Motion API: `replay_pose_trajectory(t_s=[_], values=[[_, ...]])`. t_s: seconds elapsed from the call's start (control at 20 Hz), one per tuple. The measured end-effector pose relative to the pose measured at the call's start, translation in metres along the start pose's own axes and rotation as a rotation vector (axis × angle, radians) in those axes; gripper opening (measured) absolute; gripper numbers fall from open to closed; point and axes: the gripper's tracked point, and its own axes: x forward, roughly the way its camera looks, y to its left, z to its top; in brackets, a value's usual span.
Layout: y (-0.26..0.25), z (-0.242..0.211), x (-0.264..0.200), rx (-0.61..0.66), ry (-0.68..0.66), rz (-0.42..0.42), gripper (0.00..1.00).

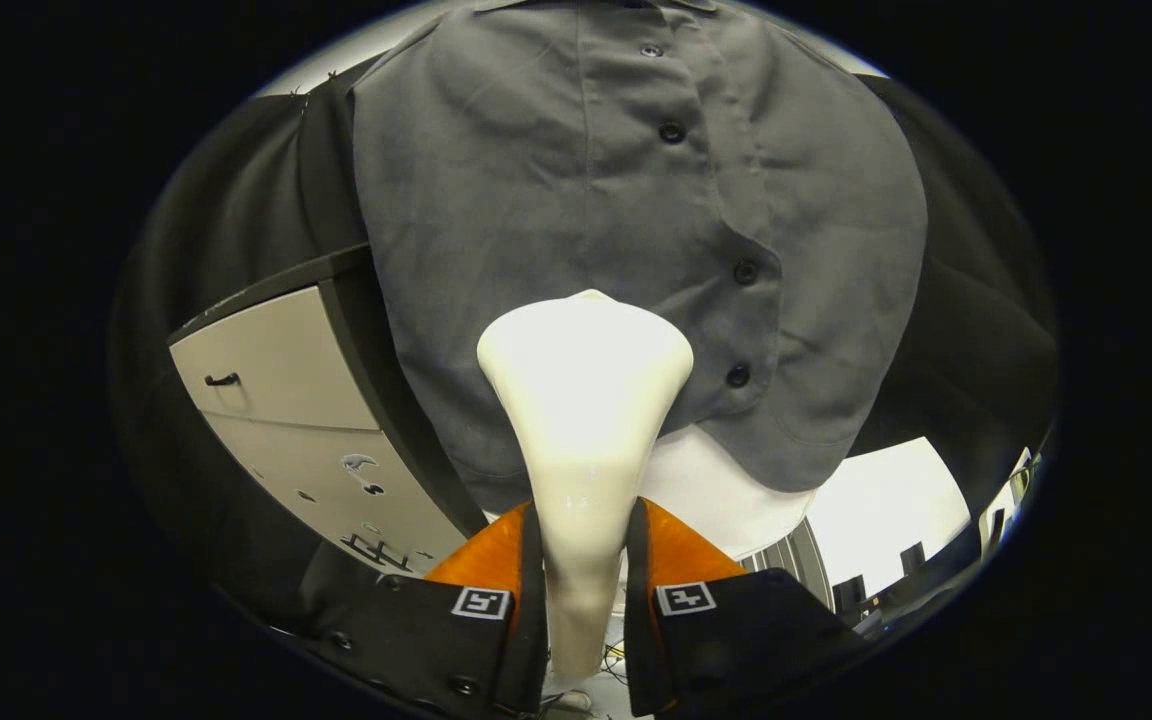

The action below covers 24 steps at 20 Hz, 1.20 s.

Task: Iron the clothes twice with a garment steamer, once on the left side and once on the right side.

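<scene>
The tool point(583, 570) is clenched on the narrow neck of a glossy cream plastic garment steamer point(584, 400), rigid, smooth and likely slippery. Its flared head meets the soft, light grey buttoned shirt point(536, 200) hanging just beyond, near the hem.

No words, brand names or numbers can be made out anywhere here. The only signs are two small square black-and-white coded markers point(482, 603), low in the frame, one on each finger of the gripper point(584, 560); they carry block patterns, not letters. Both fingers press on the neck of the cream garment steamer point(584, 400), which bears no label. The grey shirt point(576, 200) above shows only plain buttons.
</scene>
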Motion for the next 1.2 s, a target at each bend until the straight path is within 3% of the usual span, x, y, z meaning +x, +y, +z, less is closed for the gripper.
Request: replay_pose_trajectory(t_s=[0.55,1.2], values=[[-0.051,0.101,-0.071,0.024,-0.165,-0.036,0.39],[-0.108,0.278,-0.124,-0.06,-0.422,-0.15,0.39]])
